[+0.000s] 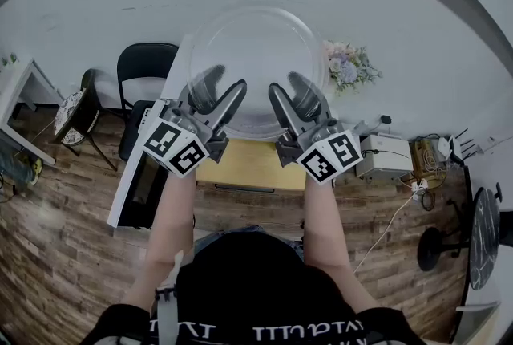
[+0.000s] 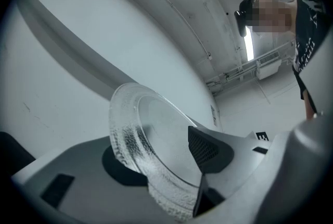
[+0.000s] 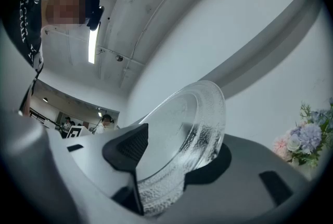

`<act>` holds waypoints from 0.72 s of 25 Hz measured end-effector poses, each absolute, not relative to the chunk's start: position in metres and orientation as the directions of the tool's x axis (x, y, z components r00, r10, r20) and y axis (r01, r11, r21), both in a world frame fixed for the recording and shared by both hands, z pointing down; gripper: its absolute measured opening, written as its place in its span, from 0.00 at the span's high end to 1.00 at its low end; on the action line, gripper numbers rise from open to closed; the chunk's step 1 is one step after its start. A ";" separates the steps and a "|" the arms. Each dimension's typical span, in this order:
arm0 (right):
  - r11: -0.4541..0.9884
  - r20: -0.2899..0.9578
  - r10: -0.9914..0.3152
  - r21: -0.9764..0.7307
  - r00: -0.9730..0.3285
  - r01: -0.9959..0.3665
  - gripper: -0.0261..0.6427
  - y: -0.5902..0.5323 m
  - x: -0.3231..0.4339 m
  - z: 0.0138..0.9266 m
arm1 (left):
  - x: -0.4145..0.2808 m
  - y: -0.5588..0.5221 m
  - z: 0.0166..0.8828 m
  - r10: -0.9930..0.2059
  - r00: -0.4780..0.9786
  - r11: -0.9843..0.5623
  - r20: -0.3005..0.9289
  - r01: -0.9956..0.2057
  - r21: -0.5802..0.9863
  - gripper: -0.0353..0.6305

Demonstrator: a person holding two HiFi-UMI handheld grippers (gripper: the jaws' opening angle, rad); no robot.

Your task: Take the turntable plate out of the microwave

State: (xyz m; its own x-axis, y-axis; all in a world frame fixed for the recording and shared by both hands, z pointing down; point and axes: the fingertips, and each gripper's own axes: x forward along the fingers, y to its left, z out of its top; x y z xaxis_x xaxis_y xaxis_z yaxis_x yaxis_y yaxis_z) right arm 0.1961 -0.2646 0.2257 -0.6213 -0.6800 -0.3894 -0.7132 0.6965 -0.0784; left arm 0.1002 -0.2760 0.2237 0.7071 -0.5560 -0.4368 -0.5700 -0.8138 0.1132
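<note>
Left gripper (image 1: 225, 83) and right gripper (image 1: 287, 84): jaws pinching the near rim of the turntable plate (image 1: 256, 38), seemingly firmly.

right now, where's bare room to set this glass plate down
The bare wooden tabletop directly below the held glass plate, bordered by the microwave at left and the white box at right. Crowded beyond that box: cables.

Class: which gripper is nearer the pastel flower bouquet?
Right. The right gripper clamps the clear glass plate on the side toward the bouquet; the left gripper clamps its far side.
</note>
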 end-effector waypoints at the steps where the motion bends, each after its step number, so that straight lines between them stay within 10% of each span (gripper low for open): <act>1: 0.697 -0.392 -0.679 -0.076 -0.621 -0.714 0.64 -0.264 0.196 0.225 | 0.100 -0.276 0.223 -0.555 0.706 -0.813 -0.439 -0.572 0.109 0.60; 18: 0.692 -0.396 -0.673 -0.039 -0.625 -0.721 0.62 -0.256 0.188 0.219 | 0.092 -0.267 0.218 -0.550 0.697 -0.812 -0.460 -0.576 0.097 0.60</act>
State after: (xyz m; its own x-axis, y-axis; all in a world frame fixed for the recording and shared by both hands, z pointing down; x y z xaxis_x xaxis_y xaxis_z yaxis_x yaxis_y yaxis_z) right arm 0.1881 -0.2562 0.2192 -0.6250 -0.6728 -0.3959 -0.7206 0.6922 -0.0388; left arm 0.0921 -0.2670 0.2182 0.6970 -0.5500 -0.4600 -0.5762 -0.8115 0.0972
